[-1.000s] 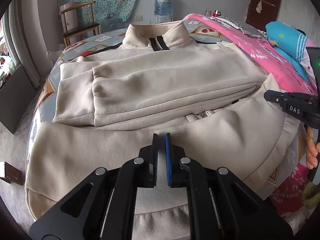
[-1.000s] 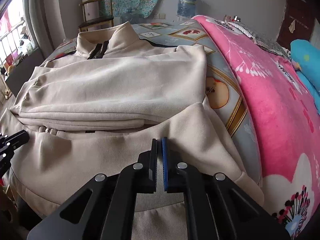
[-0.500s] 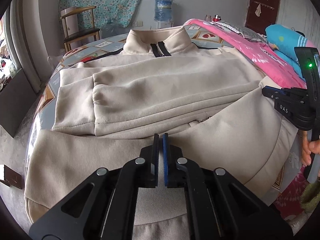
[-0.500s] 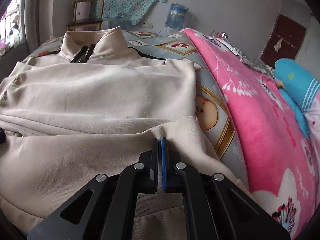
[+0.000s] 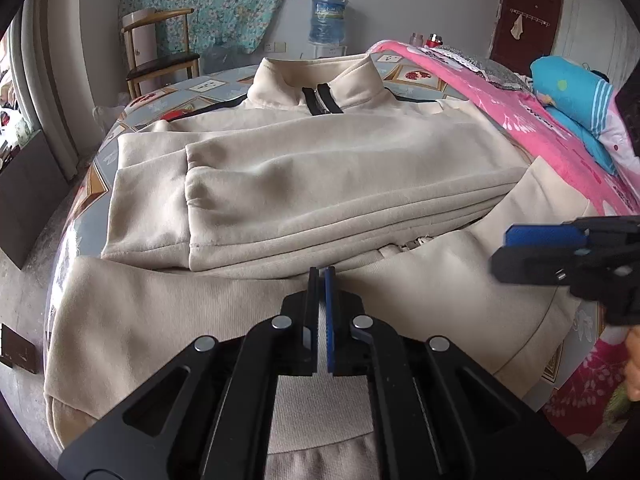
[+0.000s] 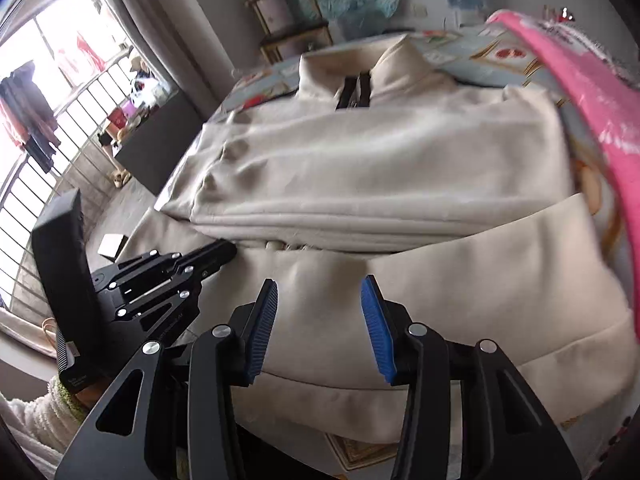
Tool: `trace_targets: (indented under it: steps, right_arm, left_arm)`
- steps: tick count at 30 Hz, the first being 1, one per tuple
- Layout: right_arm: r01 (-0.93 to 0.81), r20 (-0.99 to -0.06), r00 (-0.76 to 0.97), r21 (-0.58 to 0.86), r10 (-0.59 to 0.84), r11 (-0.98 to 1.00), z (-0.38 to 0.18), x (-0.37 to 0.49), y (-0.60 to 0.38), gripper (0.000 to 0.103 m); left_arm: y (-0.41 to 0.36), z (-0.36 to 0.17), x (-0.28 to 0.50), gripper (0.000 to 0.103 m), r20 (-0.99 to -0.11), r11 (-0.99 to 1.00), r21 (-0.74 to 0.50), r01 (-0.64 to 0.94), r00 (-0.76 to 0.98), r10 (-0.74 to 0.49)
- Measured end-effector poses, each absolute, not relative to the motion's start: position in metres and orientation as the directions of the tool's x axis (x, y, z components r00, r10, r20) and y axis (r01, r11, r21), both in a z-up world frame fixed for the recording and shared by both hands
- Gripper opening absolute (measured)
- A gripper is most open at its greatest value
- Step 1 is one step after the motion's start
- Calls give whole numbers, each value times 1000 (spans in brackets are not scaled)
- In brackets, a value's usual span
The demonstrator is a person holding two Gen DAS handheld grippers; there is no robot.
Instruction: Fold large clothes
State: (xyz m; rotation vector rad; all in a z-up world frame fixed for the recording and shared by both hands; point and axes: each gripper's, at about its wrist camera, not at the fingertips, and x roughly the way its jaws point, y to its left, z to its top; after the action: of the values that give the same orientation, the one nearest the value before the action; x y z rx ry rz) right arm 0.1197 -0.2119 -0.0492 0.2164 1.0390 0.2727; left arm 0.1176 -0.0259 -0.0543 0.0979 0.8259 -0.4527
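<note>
A large beige zip jacket (image 5: 320,168) lies on the bed, collar at the far end, both sleeves folded across the chest. Its lower part is folded up toward the sleeves. My left gripper (image 5: 320,280) is shut on the folded-up hem edge of the jacket. It also shows in the right wrist view (image 6: 224,254), at the left, fingers together on the cloth. My right gripper (image 6: 318,304) is open and empty, just above the folded lower part of the jacket (image 6: 380,176). It shows in the left wrist view (image 5: 516,248) at the right edge.
A pink blanket (image 5: 560,140) and a blue pillow (image 5: 572,96) lie along the right of the bed. A wooden chair (image 5: 160,60) and a water bottle (image 5: 328,20) stand at the far wall. A railed window (image 6: 60,120) is at the left.
My right gripper has let go of the hem, opened, and swung left and back. My left gripper stays shut on the hem and has carried it slightly farther up.
</note>
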Motion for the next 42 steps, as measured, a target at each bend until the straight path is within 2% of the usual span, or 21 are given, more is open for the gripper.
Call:
trace_targets:
  steps: [2, 3, 4, 5, 6, 7, 15, 20, 22, 26, 30, 33, 34, 35, 38, 42]
  right_arm:
    - [-139, -848, 429, 278, 311, 950, -63, 131, -198, 43]
    - [-155, -843, 451, 250, 293, 956, -61, 131, -193, 39]
    - [-172, -856, 449, 198, 256, 965, -61, 132, -187, 23]
    - [-179, -859, 457, 166, 231, 970, -59, 131, -183, 19]
    - [-194, -858, 451, 173, 244, 966, -57, 130, -180, 7]
    - [-198, -860, 455, 156, 232, 968, -55, 129, -177, 6]
    - [-155, -806, 560, 126, 192, 980, -27, 127, -180, 4]
    - [-156, -824, 540, 100, 170, 983, -59, 149, -174, 4]
    - [-153, -823, 541, 107, 174, 982, -59, 151, -174, 4]
    - [-122, -804, 551, 186, 222, 975, -44, 139, -202, 4]
    - [-9, -788, 614, 48, 43, 999, -24, 113, -251, 8]
    - [113, -815, 568, -65, -118, 992, -39, 104, -294, 8]
    - [160, -817, 538, -143, -208, 977, -50, 102, -309, 8]
    - [175, -825, 518, -159, -228, 972, -59, 101, -321, 6]
    - [190, -836, 535, -25, -125, 981, -60, 92, -346, 4]
    - [175, -809, 580, 8, -97, 985, -33, 77, -333, 7]
  left_arm:
    - [-21, -55, 119, 2, -723, 894, -123, 431, 578, -378]
    - [-18, -56, 120, 2, -719, 890, -143, 432, 573, -393]
    - [-16, -56, 121, 2, -716, 887, -160, 433, 568, -407]
    - [-13, -57, 121, 2, -712, 883, -179, 434, 562, -421]
    - [-11, -57, 122, 2, -707, 878, -195, 437, 558, -434]
    - [-10, -57, 121, 2, -703, 875, -205, 439, 556, -444]
    - [-2, -30, 107, 2, -627, 800, -274, 534, 531, -569]
    - [-27, -46, 111, 2, -688, 769, -244, 591, 453, -567]
    - [-36, -57, 116, 2, -726, 784, -214, 583, 442, -527]
    - [-36, -60, 119, 2, -734, 797, -213, 565, 446, -512]
    - [-36, -60, 115, 2, -739, 800, -196, 567, 451, -501]
    - [-37, -60, 114, 2, -743, 802, -183, 569, 453, -492]
    - [-37, -60, 114, 2, -745, 802, -180, 570, 453, -490]
    - [-37, -59, 115, 2, -747, 802, -180, 570, 452, -489]
    - [-39, -59, 117, 2, -755, 796, -175, 579, 441, -486]
    - [-39, -57, 123, 2, -772, 781, -189, 595, 401, -493]
